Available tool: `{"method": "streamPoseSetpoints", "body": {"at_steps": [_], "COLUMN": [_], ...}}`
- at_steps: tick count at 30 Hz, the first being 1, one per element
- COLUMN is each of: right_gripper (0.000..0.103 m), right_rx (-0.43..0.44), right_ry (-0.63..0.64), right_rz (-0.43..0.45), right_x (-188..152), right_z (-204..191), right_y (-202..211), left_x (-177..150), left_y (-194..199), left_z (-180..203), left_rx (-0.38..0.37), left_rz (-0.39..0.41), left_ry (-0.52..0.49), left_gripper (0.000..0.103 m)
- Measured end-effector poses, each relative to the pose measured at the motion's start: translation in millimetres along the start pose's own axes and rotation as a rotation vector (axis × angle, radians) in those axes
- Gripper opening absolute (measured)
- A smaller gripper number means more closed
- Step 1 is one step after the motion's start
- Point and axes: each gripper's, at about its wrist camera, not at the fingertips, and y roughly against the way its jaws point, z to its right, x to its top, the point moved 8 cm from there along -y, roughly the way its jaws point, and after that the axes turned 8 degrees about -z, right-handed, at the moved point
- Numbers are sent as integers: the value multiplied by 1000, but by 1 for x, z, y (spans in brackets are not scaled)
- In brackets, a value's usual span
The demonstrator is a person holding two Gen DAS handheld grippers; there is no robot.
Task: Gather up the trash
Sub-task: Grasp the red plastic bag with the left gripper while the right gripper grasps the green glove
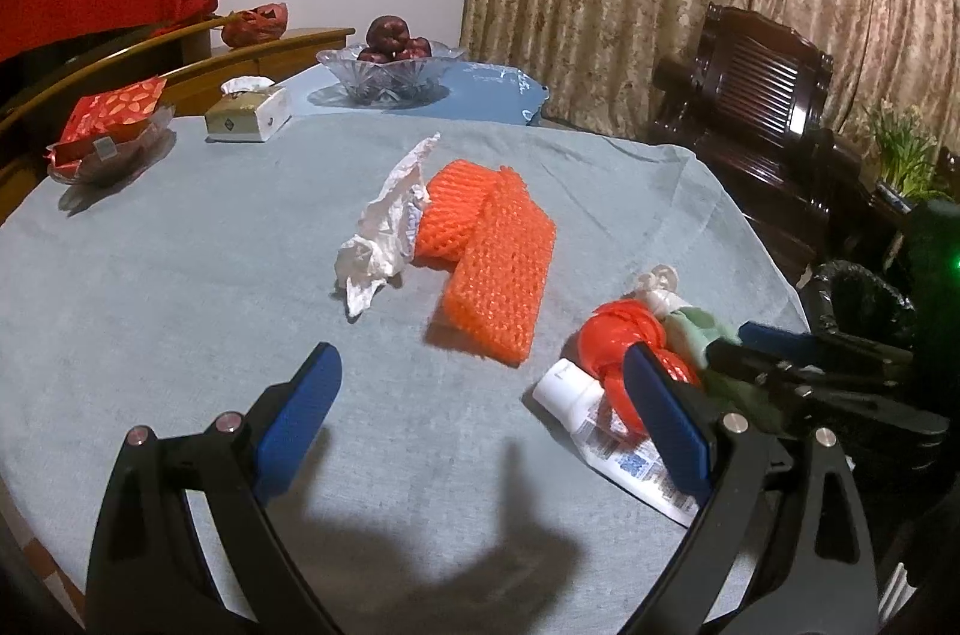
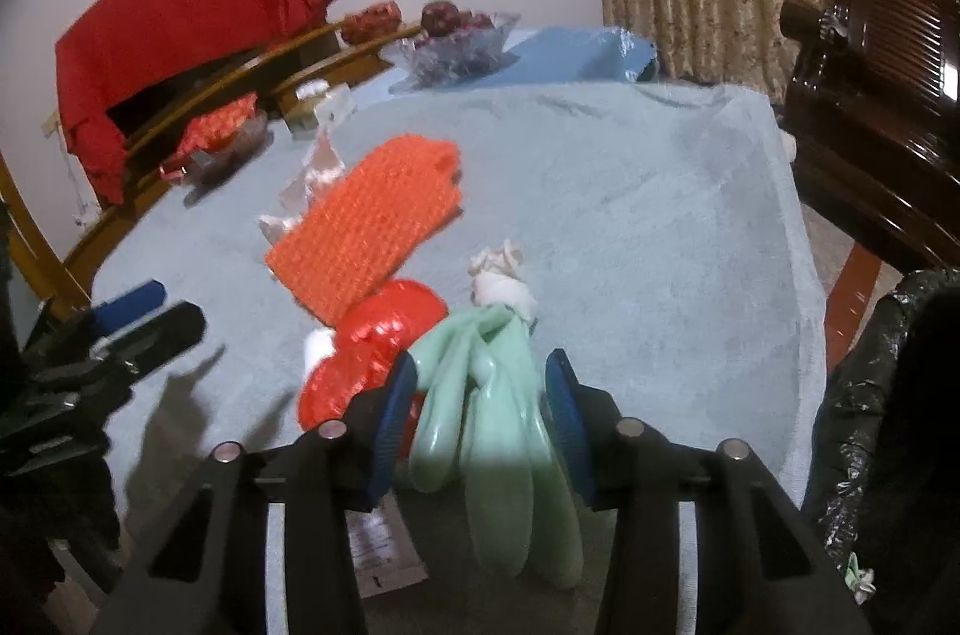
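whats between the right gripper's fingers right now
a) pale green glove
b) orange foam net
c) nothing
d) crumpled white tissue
a: in the right wrist view the right gripper has its blue pads on either side of the pale green glove, while the orange foam net lies farther off on the table.

A soft, fuzzy cloth is covering the surface. The orange foam net is looking bumpy, the green glove smooth and rubbery, the bowl shiny glass.

White tube half hidden under red net, bin bag cut off at right edge
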Motion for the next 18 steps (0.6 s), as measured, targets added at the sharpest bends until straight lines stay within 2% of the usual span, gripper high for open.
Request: {"method": "streamPoseSetpoints", "body": {"at_steps": [2, 4, 6, 7, 10, 18], "right_gripper": [47, 43, 27, 23, 19, 18], "right_rx": [-4, 3, 7, 11, 22, -15], "right_ry": [-2, -5, -4, -1, 1, -41], "right_rz": [-23, -34, -24, -18, 7, 106], "right_x": [-3, -6, -7, -6, 0, 23], "right_z": [-1, -2, -2, -2, 0, 19], "right_y": [-10, -15, -12, -9, 2, 34], "left_x": [-1, -1, -1, -1, -1, 10], "left_y": [0, -1, -1, -1, -1, -6], "left_z": [3, 4, 5, 5, 6, 26], "left_rx": [-3, -5, -5, -4, -5, -46], "left_rz": [-1, -4, -6, -6, -4, 12], "left_ry": [-4, -7, -9, -9, -1, -30], "left_gripper": [92, 92, 92, 92, 92, 91]}}
